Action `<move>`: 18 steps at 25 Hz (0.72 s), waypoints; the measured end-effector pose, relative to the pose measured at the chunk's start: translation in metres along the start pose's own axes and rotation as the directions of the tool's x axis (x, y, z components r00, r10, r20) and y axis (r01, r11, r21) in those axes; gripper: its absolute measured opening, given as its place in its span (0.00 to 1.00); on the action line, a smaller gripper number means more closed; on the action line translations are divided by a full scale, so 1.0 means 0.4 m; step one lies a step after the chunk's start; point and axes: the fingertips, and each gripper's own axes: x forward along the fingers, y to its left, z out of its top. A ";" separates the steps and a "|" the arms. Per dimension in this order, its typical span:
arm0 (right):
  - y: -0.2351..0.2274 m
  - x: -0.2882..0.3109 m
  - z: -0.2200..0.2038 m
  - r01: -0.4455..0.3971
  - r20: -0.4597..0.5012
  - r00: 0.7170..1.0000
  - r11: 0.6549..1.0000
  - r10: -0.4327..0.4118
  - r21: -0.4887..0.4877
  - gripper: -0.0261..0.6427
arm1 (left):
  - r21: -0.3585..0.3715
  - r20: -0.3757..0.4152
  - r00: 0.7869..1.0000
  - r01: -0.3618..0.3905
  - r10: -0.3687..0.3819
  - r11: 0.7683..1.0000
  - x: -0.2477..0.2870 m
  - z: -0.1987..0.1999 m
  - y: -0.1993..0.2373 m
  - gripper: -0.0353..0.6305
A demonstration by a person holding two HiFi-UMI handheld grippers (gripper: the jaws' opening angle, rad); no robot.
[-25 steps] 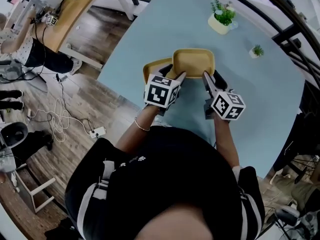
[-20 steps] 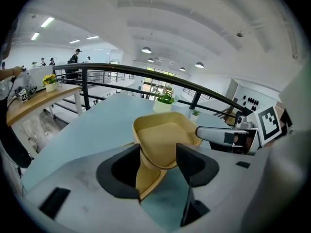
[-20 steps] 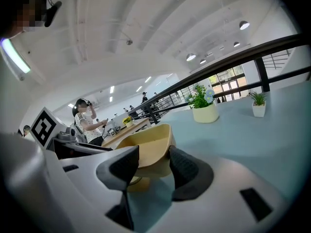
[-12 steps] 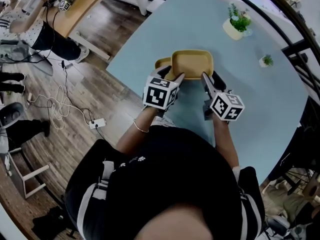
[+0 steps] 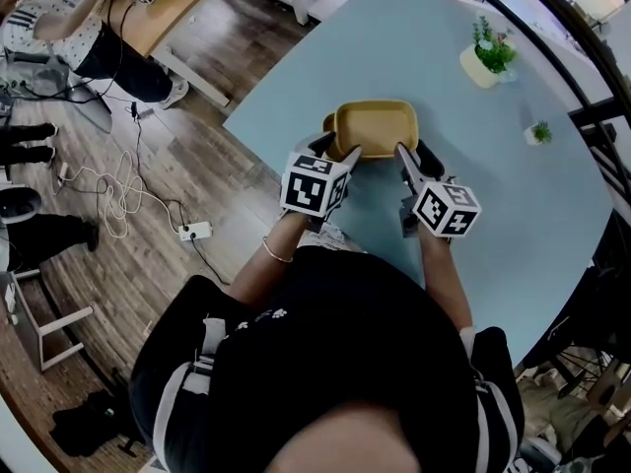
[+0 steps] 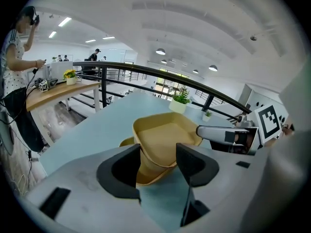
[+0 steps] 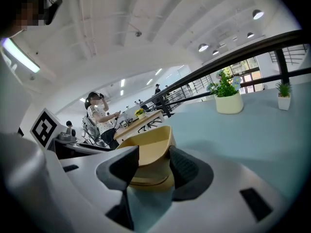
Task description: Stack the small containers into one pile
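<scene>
We reach both bare forearms [image 5: 258,269] forward side by side, our left white black-jawed gripper [image 5: 343,149] and our right white black-jawed gripper [image 5: 414,156] each clamped on a near corner of the tan rectangular container [image 5: 376,124], a thin bracelet [image 5: 279,252] circling the left wrist

Big potted plant [image 5: 488,57], small potted plant [image 5: 538,133], blue table [image 5: 523,225]

Matt, smooth plastic-looking containers [image 5: 377,126] on matt table [image 5: 493,180]; wood-plank floor [image 5: 187,190]

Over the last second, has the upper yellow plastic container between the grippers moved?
Yes, to the left. The upper yellow container has slid over the lower yellow container, which stayed put; only a sliver of that one now shows.
</scene>
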 end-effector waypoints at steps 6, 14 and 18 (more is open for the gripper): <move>0.025 0.021 -0.017 -0.024 -0.027 0.999 1.000 0.024 -0.007 0.34 | -0.022 -0.009 1.000 -0.022 0.022 1.000 -0.014 -0.023 0.027 0.40; 0.041 0.042 -0.035 -0.034 -0.058 0.998 0.999 0.033 -0.017 0.34 | -0.033 -0.025 0.999 -0.037 0.036 0.999 -0.015 -0.043 0.054 0.40; 0.042 0.048 -0.045 -0.032 -0.072 0.997 0.999 0.031 -0.021 0.34 | -0.033 -0.032 0.999 -0.033 0.032 0.999 -0.012 -0.051 0.062 0.40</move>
